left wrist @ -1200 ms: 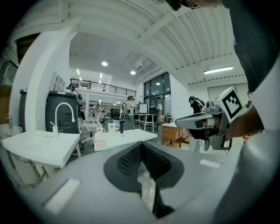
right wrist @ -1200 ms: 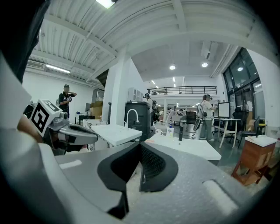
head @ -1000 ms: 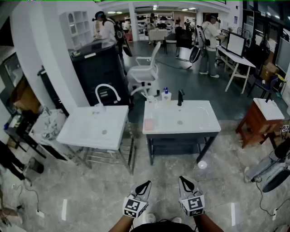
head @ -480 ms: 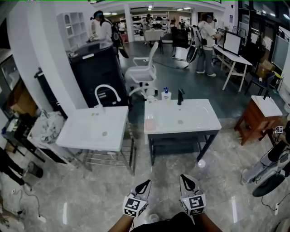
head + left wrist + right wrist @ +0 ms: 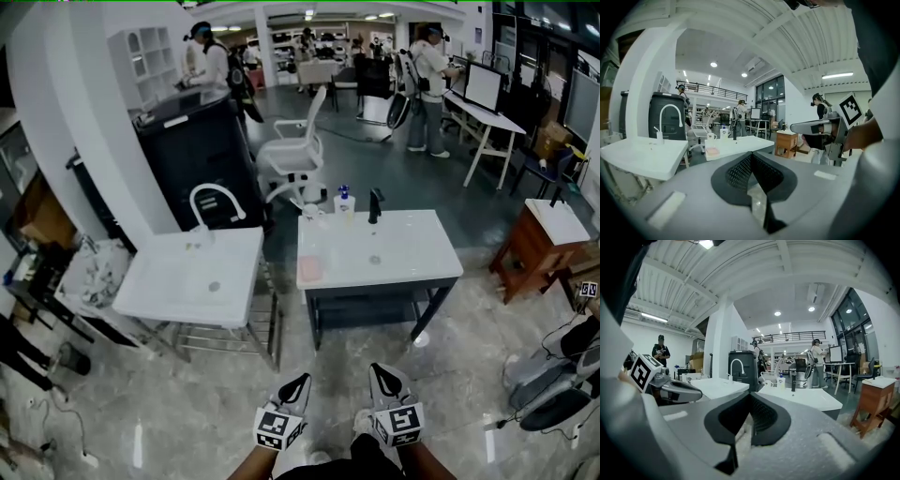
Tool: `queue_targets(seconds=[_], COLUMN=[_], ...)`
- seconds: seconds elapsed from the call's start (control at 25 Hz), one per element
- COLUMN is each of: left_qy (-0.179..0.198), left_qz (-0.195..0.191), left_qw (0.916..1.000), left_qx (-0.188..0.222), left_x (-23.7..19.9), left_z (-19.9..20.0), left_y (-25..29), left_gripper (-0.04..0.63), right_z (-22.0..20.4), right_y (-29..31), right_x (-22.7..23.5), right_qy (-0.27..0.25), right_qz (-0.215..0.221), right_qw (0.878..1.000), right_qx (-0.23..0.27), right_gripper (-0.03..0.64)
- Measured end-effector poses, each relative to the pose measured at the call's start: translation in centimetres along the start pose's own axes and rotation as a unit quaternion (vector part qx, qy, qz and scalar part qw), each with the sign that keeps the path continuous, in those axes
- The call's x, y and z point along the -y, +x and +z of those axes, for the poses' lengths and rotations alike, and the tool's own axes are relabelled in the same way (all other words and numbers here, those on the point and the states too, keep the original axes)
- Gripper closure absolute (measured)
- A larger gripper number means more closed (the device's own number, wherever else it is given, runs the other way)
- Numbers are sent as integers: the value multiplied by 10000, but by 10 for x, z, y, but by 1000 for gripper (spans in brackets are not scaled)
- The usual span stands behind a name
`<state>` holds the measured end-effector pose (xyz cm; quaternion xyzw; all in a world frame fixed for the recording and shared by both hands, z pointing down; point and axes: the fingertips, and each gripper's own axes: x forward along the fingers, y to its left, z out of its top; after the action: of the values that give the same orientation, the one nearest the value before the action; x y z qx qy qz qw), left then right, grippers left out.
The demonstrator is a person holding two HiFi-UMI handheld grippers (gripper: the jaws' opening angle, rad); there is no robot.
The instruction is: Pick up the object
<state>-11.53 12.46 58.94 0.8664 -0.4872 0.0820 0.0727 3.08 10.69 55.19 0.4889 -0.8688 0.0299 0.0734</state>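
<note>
Both grippers sit at the bottom middle of the head view, side by side and a little apart, tips pointing up the frame. The left hand-held gripper (image 5: pixel 296 386) has its jaws pressed together with nothing in them. The right hand-held gripper (image 5: pixel 384 380) is the same, pinched closed on nothing. I checked each one's own view, and the black pads meet at the tip in both.

Straight ahead of me, in the middle of the frame, is a white worktop (image 5: pixel 412 267) on a dark frame. It's well apart from the grippers, with marble floor (image 5: pixel 187 403) in between. On it I see a pink pad (image 5: pixel 310 269) near the left front edge and a bottle (image 5: pixel 344 199) with a blue top at the back edge. A black tap (image 5: pixel 375 202) stands just beside the bottle. I honestly can't tell which of those is the object to pick up, but neither gripper is touching any of them.

Left of that worktop stands a white sink (image 5: pixel 169 291) with a curved white tap (image 5: pixel 214 200). There's a white chair (image 5: pixel 298 150) further up the frame and a wooden cabinet (image 5: pixel 530 253) at the right edge. A few people (image 5: pixel 427 70) are along the top.
</note>
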Motion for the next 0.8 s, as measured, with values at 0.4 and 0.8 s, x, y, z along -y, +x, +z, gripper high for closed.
queue_targets(seconds=[0.4, 0.8], left_qy=[2, 75], left_qz=[315, 605], left_qw=[9995, 9981], left_qx=[-66, -37], left_x=[-21, -28], left_z=[26, 37], left_y=[80, 149], left_gripper=[577, 577], right_z=[15, 19], right_y=[59, 96], right_x=[74, 137], right_qy=[-77, -45], right_qz=[202, 414], right_qw=[9997, 9991], right_qx=[84, 115], right_gripper=[614, 614])
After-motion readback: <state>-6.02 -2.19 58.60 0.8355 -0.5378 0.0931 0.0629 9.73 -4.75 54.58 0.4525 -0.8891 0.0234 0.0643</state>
